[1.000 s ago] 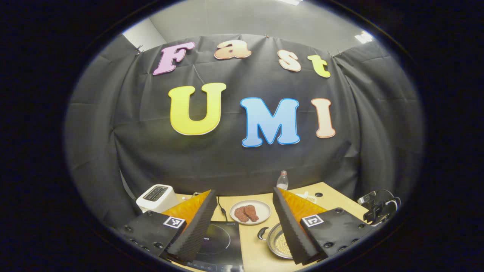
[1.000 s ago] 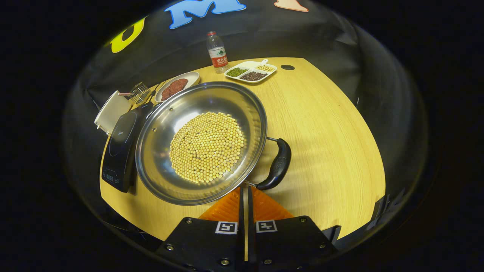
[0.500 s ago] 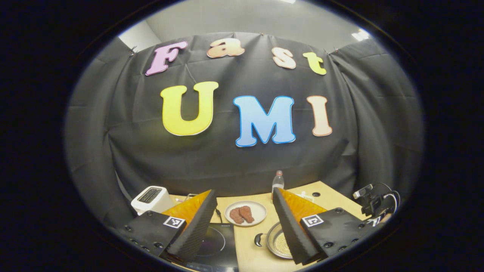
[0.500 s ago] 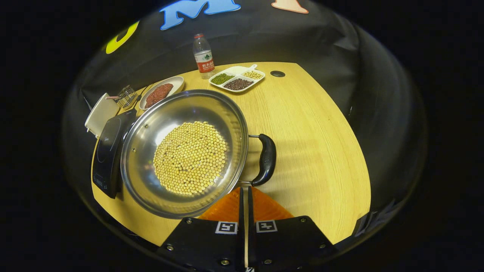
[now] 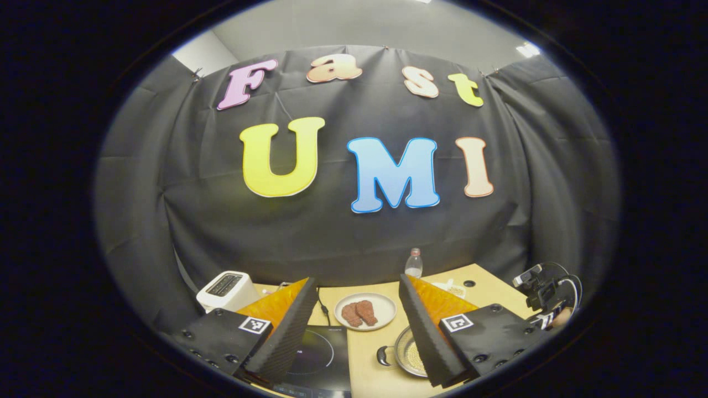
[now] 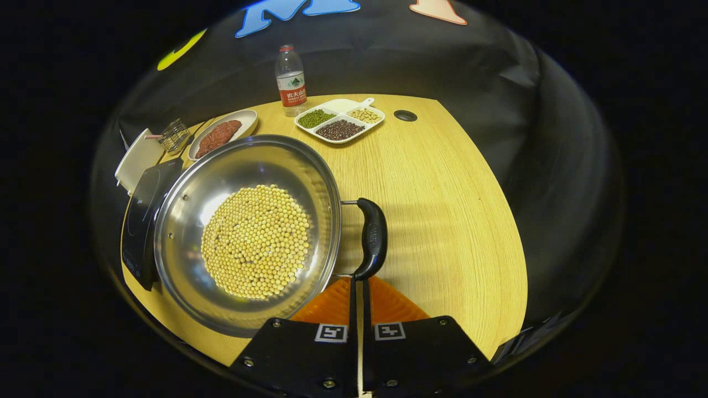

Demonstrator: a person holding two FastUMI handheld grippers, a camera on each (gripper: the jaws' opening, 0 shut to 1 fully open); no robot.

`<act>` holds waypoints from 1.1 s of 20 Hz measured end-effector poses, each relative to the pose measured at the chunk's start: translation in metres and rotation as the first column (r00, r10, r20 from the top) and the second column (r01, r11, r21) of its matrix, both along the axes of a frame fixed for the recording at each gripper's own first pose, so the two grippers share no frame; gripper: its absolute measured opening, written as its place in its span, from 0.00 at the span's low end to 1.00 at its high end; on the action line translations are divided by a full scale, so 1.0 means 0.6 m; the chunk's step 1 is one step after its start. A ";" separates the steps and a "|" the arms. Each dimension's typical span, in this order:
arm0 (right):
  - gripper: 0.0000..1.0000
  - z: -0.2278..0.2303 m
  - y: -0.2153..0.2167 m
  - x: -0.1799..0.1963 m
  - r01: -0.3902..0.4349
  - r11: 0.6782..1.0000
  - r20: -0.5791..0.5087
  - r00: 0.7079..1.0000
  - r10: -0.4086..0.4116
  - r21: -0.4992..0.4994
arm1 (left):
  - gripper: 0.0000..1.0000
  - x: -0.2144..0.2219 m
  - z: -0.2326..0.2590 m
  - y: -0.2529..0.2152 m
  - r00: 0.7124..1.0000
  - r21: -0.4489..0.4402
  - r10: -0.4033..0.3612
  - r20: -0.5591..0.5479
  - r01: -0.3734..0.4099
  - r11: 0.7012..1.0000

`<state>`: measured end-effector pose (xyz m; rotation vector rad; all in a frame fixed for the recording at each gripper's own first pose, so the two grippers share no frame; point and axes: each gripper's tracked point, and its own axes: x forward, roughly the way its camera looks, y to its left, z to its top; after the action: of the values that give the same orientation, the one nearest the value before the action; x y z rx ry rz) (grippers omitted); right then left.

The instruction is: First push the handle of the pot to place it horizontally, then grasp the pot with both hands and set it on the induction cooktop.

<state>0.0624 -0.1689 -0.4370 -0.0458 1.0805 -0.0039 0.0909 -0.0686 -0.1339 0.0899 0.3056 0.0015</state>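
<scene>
On the wooden table (image 6: 442, 182) sits the steel pot (image 6: 182, 232), wide and shallow, with a layer of pale yellow beans (image 6: 255, 241) covering its bottom. It stands just beside the black induction cooktop (image 6: 142, 213), which lies at its left in the right gripper view; whether the rim overlaps the cooktop's edge is hard to tell. The pot's near black handle (image 6: 371, 239) points toward the right gripper (image 6: 358, 284), whose fingers are pressed together with nothing between them, their tips right at the lower end of that handle.

Behind the pot, an oval plate (image 6: 222, 134) holds reddish-brown pieces of meat. Farther back, a white divided dish (image 6: 338, 119) carries green beans, dark beans and pale beans in separate compartments, and a water bottle (image 6: 290, 81) stands upright just beside it. A white toaster (image 6: 135, 160) stands beyond the cooktop.

From the left gripper view, the left gripper (image 5: 358, 326) hangs above the table with its fingers spread wide, holding nothing; the cooktop (image 5: 323, 356), plate (image 5: 366, 311) and pot (image 5: 408, 355) lie below it.
</scene>
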 end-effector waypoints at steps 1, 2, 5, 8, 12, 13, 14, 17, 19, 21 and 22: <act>0.04 0.000 -0.001 0.004 -0.007 1.000 0.002 1.000 0.007 -0.009 | 0.94 -0.001 0.000 0.002 1.000 0.000 0.005 -0.001 -0.005 1.000; 0.04 0.001 -0.001 0.007 -0.012 1.000 0.004 1.000 0.012 -0.016 | 0.94 -0.002 -0.001 0.005 1.000 -0.002 0.008 -0.001 -0.008 1.000; 0.04 0.001 -0.002 0.009 0.001 1.000 0.007 1.000 -0.001 -0.015 | 0.94 -0.008 0.002 0.011 1.000 -0.008 0.008 0.003 -0.008 1.000; 0.04 0.018 -0.004 -0.002 0.054 0.999 0.034 0.998 -0.054 -0.002 | 0.99 -0.020 0.006 0.015 1.000 -0.019 -0.005 0.013 0.005 1.000; 0.04 0.079 -0.004 -0.033 0.132 0.991 0.147 0.980 -0.132 0.014 | 0.96 -0.039 0.012 0.017 0.999 -0.060 -0.025 0.040 0.027 0.998; 0.04 0.100 -0.002 -0.042 0.156 0.987 0.184 0.970 -0.159 0.032 | 0.95 -0.042 0.015 0.014 0.998 -0.076 -0.029 0.051 0.033 0.997; 0.04 0.122 0.004 -0.050 0.175 0.983 0.221 0.958 -0.185 0.063 | 0.95 -0.046 0.011 0.010 0.998 -0.085 -0.035 0.058 0.040 0.996; 0.48 0.160 0.016 -0.062 0.204 0.970 0.311 0.920 -0.237 0.134 | 0.94 -0.054 -0.016 -0.021 0.996 -0.103 -0.086 0.030 0.089 0.991; 0.82 0.175 0.011 -0.072 0.204 0.969 0.351 0.905 -0.240 0.137 | 0.94 -0.057 -0.048 -0.041 0.995 -0.110 -0.098 -0.010 0.097 0.989; 0.98 0.185 0.015 -0.070 0.181 0.972 0.387 0.894 -0.226 0.150 | 0.96 -0.053 -0.083 -0.062 0.994 -0.127 -0.102 -0.038 0.096 0.987; 0.98 0.186 0.016 -0.067 0.162 0.975 0.401 0.892 -0.210 0.151 | 0.96 -0.050 -0.105 -0.066 0.994 -0.127 -0.091 -0.058 0.083 0.988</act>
<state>0.0225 -0.1590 -0.3252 0.1575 0.6515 -0.1208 0.0611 -0.1085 -0.1968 -0.0209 0.3645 -0.1068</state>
